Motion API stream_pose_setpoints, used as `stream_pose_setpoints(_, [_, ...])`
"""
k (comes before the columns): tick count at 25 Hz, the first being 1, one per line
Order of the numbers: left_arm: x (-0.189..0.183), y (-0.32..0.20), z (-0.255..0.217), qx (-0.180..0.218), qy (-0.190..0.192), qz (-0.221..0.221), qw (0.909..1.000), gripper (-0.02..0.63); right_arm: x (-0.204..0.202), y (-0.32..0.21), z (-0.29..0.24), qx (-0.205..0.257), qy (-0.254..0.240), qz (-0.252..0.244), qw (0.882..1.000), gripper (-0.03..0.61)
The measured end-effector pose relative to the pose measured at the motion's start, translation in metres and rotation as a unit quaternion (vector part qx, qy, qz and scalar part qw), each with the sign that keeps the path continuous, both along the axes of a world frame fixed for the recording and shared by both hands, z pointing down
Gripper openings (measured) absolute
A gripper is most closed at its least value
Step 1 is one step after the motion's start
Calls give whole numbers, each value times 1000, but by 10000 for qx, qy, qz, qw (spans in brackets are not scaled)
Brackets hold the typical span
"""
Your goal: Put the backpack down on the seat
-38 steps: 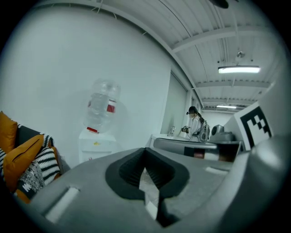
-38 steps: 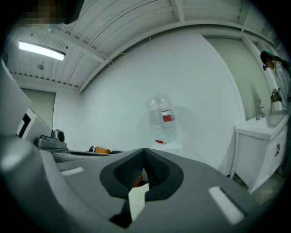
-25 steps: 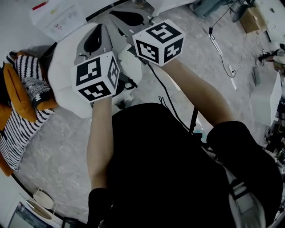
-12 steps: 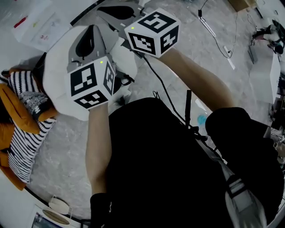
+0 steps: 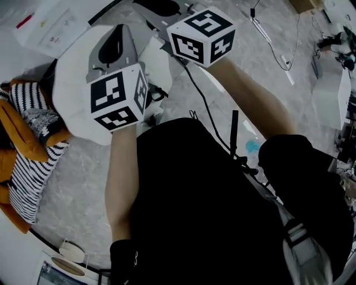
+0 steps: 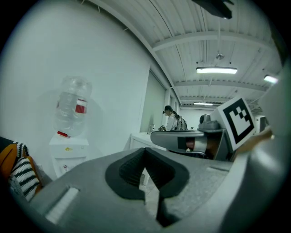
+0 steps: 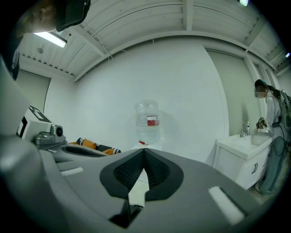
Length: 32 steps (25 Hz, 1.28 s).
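My left gripper [image 5: 118,32] is held out over a white rounded seat [image 5: 72,94], and its jaws are shut with nothing between them [image 6: 145,154]. To its right and a little further out, my right gripper [image 5: 153,6] is also shut on nothing [image 7: 144,157]. Each gripper shows in the other's view: the right gripper's marker cube [image 6: 236,120] and the left gripper's body [image 7: 50,134]. A black strap [image 5: 236,139] crosses the person's dark torso. I cannot make out the backpack's body.
Striped and orange cushions [image 5: 22,145] lie left of the seat. A water dispenser [image 7: 148,123] stands against the white wall. A person [image 7: 273,136] stands by a white sink cabinet [image 7: 241,154]. Cables [image 5: 267,39] trail over the grey floor to the right.
Both grippers have edged a little forward over the white seat, the right one more. Their jaws have stayed shut.
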<state>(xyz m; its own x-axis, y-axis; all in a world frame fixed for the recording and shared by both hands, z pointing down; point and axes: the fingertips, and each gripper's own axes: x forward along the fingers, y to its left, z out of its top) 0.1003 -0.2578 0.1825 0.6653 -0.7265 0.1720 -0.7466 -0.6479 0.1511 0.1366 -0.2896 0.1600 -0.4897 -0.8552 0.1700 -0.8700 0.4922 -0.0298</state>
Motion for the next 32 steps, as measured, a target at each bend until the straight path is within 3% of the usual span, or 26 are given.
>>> stream_pose_setpoints(17, [12, 19, 2, -9, -131, 241, 9996, 0, -2, 19, 6, 42, 125, -80, 9999, 6])
stream_pose_setpoints(32, [14, 21, 21, -244, -207, 264, 9991, 0, -1, 25, 24, -54, 328, -157, 9993, 8])
